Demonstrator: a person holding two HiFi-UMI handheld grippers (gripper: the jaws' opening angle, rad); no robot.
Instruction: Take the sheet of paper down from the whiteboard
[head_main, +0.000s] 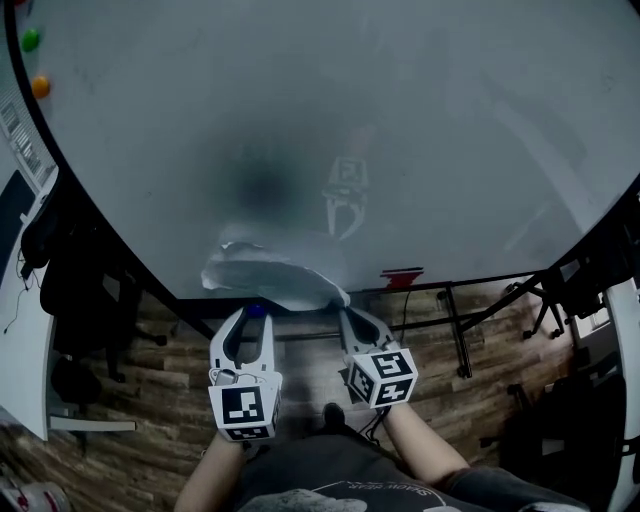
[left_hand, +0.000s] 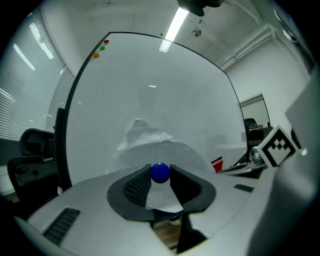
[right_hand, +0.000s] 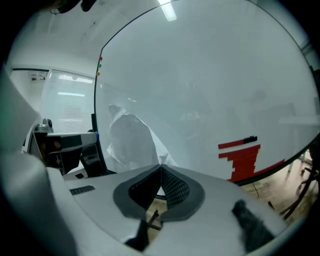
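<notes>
Left claw (head_main: 254, 318): clamps a blue ball magnet (left_hand: 160, 173) at the tips, with the sheet of paper (head_main: 270, 270) lying between the pads just below it. Right claw (right_hand: 160, 170): pinched shut on the sheet's right edge. Sheet: crumpled, bulging out in front of the whiteboard (head_main: 400, 120) at the middle of its bottom edge. Small coloured magnets (left_hand: 101, 48): at the whiteboard's top left corner, well apart from the sheet.

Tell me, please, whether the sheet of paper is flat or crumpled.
Crumpled: the sheet of paper is creased and bowed, not flat.
</notes>
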